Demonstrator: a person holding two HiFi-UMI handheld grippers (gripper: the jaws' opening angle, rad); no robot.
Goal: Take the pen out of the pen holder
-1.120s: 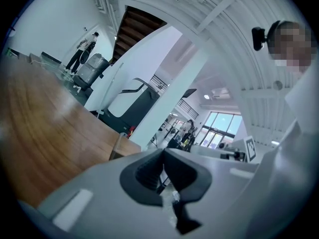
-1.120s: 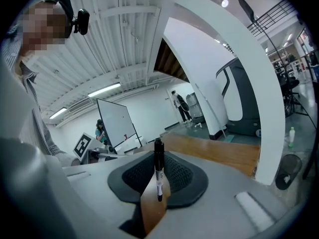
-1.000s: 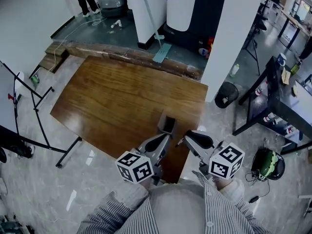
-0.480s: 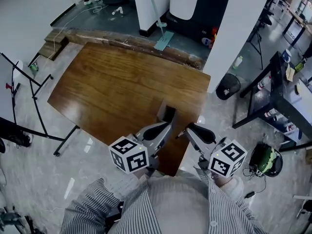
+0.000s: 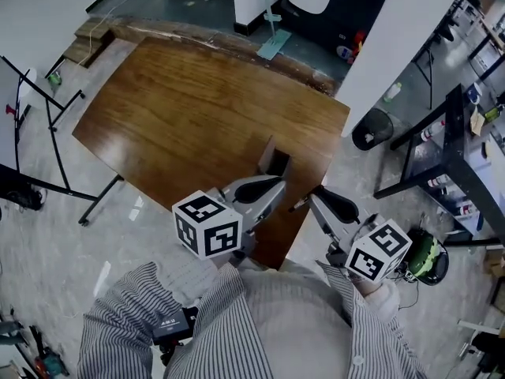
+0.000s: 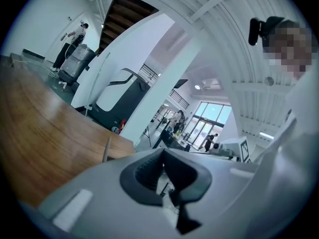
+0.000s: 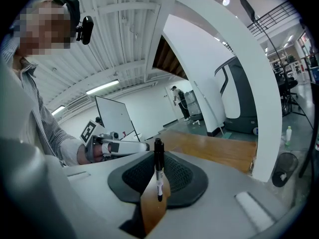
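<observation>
Right gripper view: pen (image 7: 158, 173) is pinched by right hand-held gripper (image 7: 158, 157), clear of pen holder (image 5: 274, 163); left hand-held gripper (image 6: 163, 154) is closed, empty

No readable text anywhere.

The left cube (image 5: 207, 224) on the left gripper (image 5: 272, 186) and the right cube (image 5: 379, 251) on the right gripper (image 5: 316, 197) carry only black-and-white square marker patterns, with no letters or numbers. The pen (image 7: 158, 169) has a white band of print, too small to read. A small dark device (image 5: 172, 323) at the person's waist shows a pale mark that cannot be made out.
</observation>
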